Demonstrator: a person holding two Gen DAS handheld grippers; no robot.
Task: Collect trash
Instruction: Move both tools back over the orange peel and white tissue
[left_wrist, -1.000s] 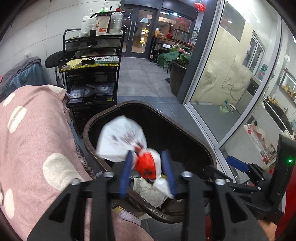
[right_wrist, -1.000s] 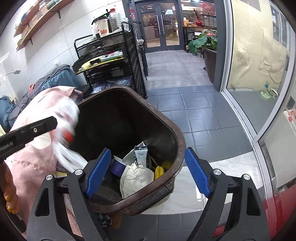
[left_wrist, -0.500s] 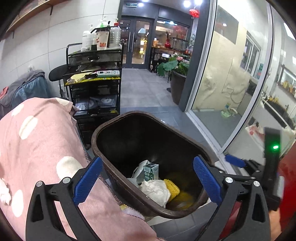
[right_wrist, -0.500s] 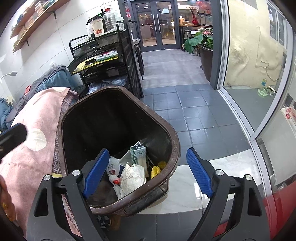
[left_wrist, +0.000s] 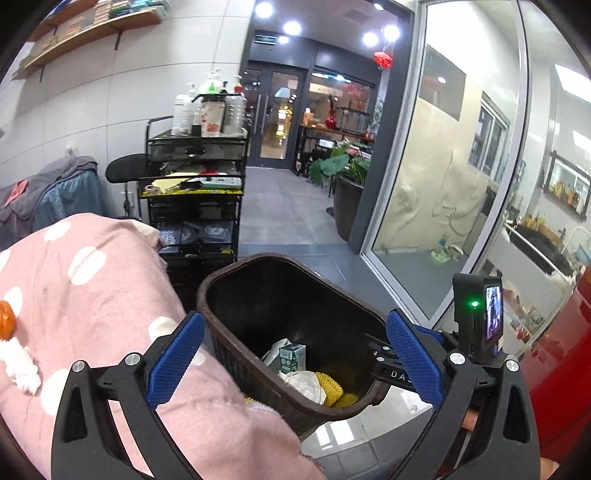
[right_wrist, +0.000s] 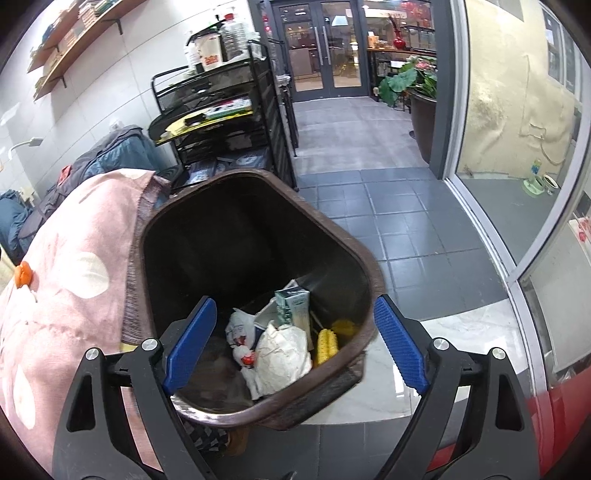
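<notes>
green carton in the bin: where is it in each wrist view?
Left wrist: carton low centre, upright among the trash at the bin's near end, between the open left gripper's pads.
Right wrist: carton centre, slightly lower, above the crumpled white paper, left of the corn cob.
Shared landmark: brown bin rim, pink spotted blanket on its left.

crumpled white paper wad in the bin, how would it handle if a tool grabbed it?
The crumpled white paper wad looks light: it sits on top of the other trash in the brown bin. Its creases suggest it would squash under the pads rather than resist. It probably won't roll, wedged between the milk carton and corn cob.
</notes>
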